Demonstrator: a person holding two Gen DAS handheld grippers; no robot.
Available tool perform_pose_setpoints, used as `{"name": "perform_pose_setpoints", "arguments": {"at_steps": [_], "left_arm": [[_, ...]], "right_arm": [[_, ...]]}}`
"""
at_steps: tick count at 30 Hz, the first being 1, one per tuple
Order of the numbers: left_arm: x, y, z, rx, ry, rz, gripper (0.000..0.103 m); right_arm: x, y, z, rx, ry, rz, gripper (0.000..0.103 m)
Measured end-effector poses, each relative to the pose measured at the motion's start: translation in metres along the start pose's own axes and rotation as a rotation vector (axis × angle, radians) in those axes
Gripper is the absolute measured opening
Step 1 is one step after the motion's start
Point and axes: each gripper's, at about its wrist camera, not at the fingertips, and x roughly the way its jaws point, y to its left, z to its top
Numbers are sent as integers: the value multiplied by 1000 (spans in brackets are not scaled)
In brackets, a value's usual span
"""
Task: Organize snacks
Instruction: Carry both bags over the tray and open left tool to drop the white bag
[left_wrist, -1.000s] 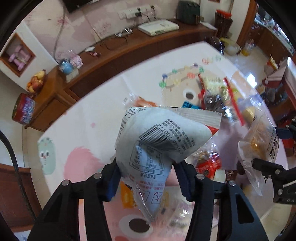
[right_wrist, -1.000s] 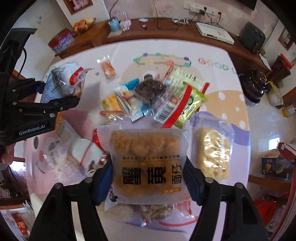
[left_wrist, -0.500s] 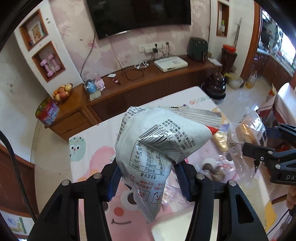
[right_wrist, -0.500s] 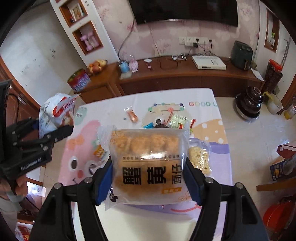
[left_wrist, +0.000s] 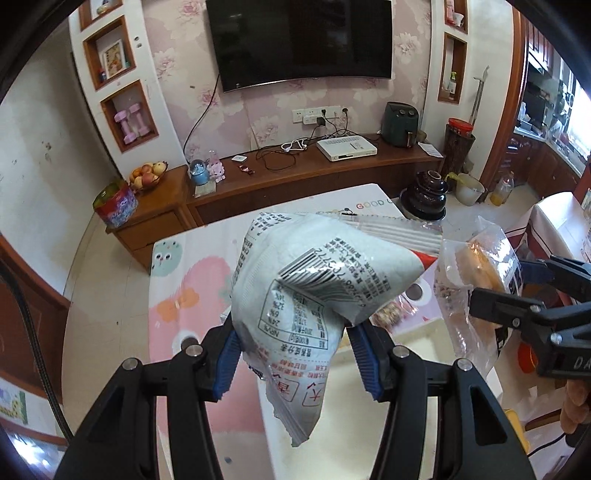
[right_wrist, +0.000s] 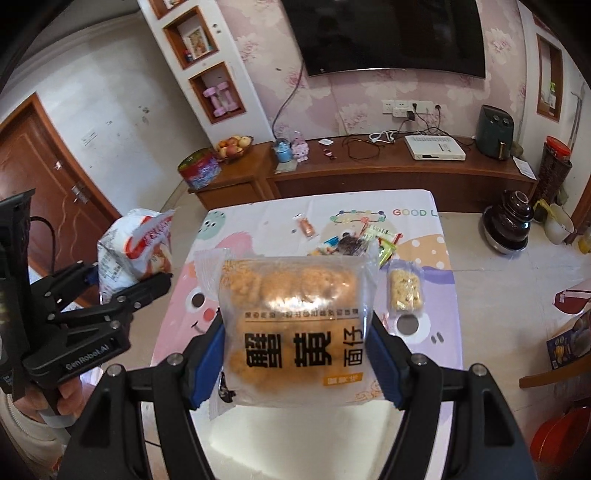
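My left gripper (left_wrist: 295, 354) is shut on a white snack bag (left_wrist: 317, 288) with a barcode, held high above the cartoon-print table (left_wrist: 192, 295). In the right wrist view the same bag (right_wrist: 136, 251) shows red and white at the left, in the left gripper (right_wrist: 122, 284). My right gripper (right_wrist: 295, 362) is shut on a clear pack of golden noodle snacks (right_wrist: 295, 317) with large black characters. That pack (left_wrist: 476, 269) appears at the right of the left wrist view in the right gripper (left_wrist: 517, 284). Several small snacks (right_wrist: 351, 240) lie far down on the table.
A clear packet of pale crisps (right_wrist: 404, 290) lies on the table's right part. Behind stands a wooden sideboard (right_wrist: 369, 170) with a fruit bowl (right_wrist: 232, 146), a tin (right_wrist: 199, 170) and a white box (right_wrist: 434, 147). A dark pot (right_wrist: 509, 221) sits on the floor.
Both grippers have risen well above the table with their bags still held. The view has tipped up from the tabletop to the wall, television and sideboard.
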Motion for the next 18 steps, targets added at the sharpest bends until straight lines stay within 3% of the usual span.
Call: {"name": "perform_pose_setpoints", "arguments": {"at_steps": [11, 18], "left_arm": [[-14, -35, -61, -53, 34, -4, 53], [13, -40, -85, -84, 99, 16, 54]], "right_arm": [[-16, 10, -66, -20, 42, 7, 71], [-8, 7, -98, -11, 83, -49, 72]]}}
